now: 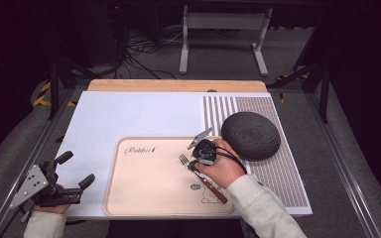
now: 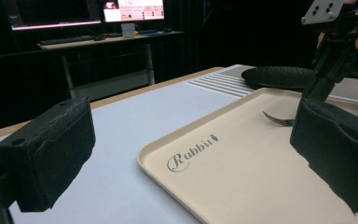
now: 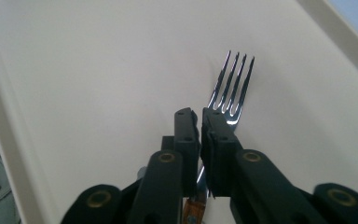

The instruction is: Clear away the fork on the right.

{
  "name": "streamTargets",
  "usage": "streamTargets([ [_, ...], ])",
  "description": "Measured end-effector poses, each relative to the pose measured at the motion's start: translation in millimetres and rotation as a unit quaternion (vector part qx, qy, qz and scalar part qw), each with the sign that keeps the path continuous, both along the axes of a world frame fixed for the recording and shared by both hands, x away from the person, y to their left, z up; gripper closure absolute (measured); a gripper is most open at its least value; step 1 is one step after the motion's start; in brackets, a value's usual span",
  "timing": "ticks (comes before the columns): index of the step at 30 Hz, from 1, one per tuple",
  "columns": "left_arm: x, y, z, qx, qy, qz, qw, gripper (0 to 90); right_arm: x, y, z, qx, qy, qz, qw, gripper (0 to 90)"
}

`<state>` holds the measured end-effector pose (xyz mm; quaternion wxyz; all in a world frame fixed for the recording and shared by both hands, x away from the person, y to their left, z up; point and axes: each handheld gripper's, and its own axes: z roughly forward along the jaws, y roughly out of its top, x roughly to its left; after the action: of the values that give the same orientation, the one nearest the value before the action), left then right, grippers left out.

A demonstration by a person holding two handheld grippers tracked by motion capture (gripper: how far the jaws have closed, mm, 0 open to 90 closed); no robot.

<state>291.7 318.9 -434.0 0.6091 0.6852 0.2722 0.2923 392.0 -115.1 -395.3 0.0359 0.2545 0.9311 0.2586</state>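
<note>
My right gripper [image 3: 200,116], low in the middle of its own view, is clenched on the neck of a fork [image 3: 230,88], whose tines point to the upper right over a cream tray [image 3: 98,60]. In the high view the fork [image 1: 184,159] lies right of centre on that tray [image 1: 144,193], wooden handle toward the lower right. The tray's script reads "Rabbit" [image 2: 189,151]. My left gripper [image 1: 67,178], lower left, stands released over the white table [image 1: 129,114]. A dark round mat [image 1: 250,135] sits right of the tray. The room behind is dim, with lit monitors [image 2: 133,9].
</note>
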Motion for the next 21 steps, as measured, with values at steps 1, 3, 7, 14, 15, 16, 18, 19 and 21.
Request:
streamTargets([
  [1,0.1,-0.1,-0.2,-0.001,0.000,0.000,1.0000,0.4,1.3,1.2,-0.4,-0.001,-0.002,0.005,1.0000,88.5],
  [3,0.1,-0.1,-0.1,0.000,0.000,0.000,1.0000,0.5,4.4,3.3,-2.2,0.000,-0.005,0.013,0.9999,90.0],
  [7,-0.1,0.2,0.1,0.001,0.000,0.000,1.0000,0.6,10.5,7.0,-8.1,0.003,-0.004,0.019,0.9998,90.0],
  [14,0.6,0.0,-0.3,-0.001,0.000,-0.001,1.0000,0.6,17.0,13.5,-21.3,-0.002,0.001,0.027,0.9996,90.0],
  [15,0.6,0.0,-0.3,-0.001,0.000,-0.001,1.0000,0.6,17.7,14.4,-23.1,-0.003,0.001,0.027,0.9996,90.0],
  [16,0.7,-0.1,-0.4,0.000,0.000,-0.001,1.0000,0.6,18.3,14.8,-24.3,-0.004,0.002,0.029,0.9996,90.0],
  [18,0.8,-0.1,-0.3,0.000,-0.001,-0.002,1.0000,0.6,19.1,15.9,-26.9,-0.005,0.002,0.029,0.9996,90.0],
  [19,0.9,-0.1,-0.3,0.000,0.000,-0.002,1.0000,0.6,19.5,16.3,-27.9,-0.005,0.003,0.031,0.9995,90.0],
  [21,1.0,-0.3,-0.5,-0.002,-0.001,-0.001,1.0000,0.6,19.6,17.2,-29.5,-0.006,0.004,0.032,0.9995,90.0],
])
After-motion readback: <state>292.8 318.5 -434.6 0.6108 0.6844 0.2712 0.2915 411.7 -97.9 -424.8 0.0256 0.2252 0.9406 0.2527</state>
